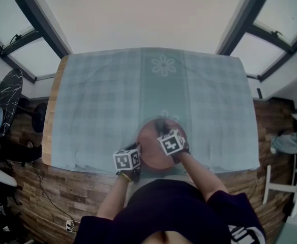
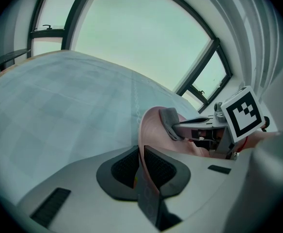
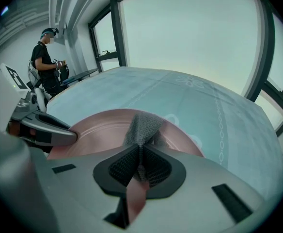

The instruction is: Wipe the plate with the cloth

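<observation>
At the plate's (image 1: 149,150) left rim, the left gripper (image 1: 139,150) has its jaws closed on the edge. In the left gripper view the thin pink rim runs straight between the two dark pads (image 2: 157,165), which press on it from either side. The plate is pinkish-brown and round. It sits on a bench (image 1: 49,136) covered by a pale blue checked tablecloth (image 1: 102,100), with only a narrow strip of tablecloth between the plate and the person. I cannot tell whether the gripped rim is raised off the tablecloth.

Over the plate's middle, the right gripper (image 1: 162,128) points steeply down. Its jaws are clamped on the cloth (image 3: 142,125), a grey mesh rag that bunches up just past the jaw tips and hangs onto the plate's inner surface. From the left gripper view, that grey wad touches the plate's face well inside the rim. The two grippers are near each other, one at the plate's left edge and one above its centre, each carrying its black-and-white marker cube (image 1: 126,160).

Beyond the plate, a printed flower motif (image 1: 164,65) lies on the tablecloth's centre stripe toward the far side. Farther off to the plate's left, in the right gripper view, a person (image 3: 44,64) stands by the windows (image 3: 105,35).
</observation>
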Tool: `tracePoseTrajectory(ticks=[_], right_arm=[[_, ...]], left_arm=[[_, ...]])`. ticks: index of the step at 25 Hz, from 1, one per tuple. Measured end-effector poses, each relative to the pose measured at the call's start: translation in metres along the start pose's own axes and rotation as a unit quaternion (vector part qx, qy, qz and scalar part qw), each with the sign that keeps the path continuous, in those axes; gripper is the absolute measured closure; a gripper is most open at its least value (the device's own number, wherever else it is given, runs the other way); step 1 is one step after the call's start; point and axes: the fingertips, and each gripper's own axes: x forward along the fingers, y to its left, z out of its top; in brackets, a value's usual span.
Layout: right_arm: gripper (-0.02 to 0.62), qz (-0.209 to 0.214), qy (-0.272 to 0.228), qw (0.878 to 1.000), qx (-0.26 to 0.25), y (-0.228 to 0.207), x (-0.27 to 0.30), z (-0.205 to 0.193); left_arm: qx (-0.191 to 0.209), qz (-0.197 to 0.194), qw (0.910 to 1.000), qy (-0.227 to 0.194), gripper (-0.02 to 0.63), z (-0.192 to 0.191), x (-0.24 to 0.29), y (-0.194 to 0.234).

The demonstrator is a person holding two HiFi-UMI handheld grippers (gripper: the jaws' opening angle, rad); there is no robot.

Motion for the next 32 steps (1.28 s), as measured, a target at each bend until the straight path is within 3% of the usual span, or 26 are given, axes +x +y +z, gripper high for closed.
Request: tracePoseTrajectory(ticks=[32], right_arm=[[0.561, 0.102, 0.001, 0.992, -0.080, 0.085, -0.002, -0.004]], left_arm=[[-0.007, -0.007, 0.9999, 0.005, 0.560, -0.001, 0.003, -0.001]])
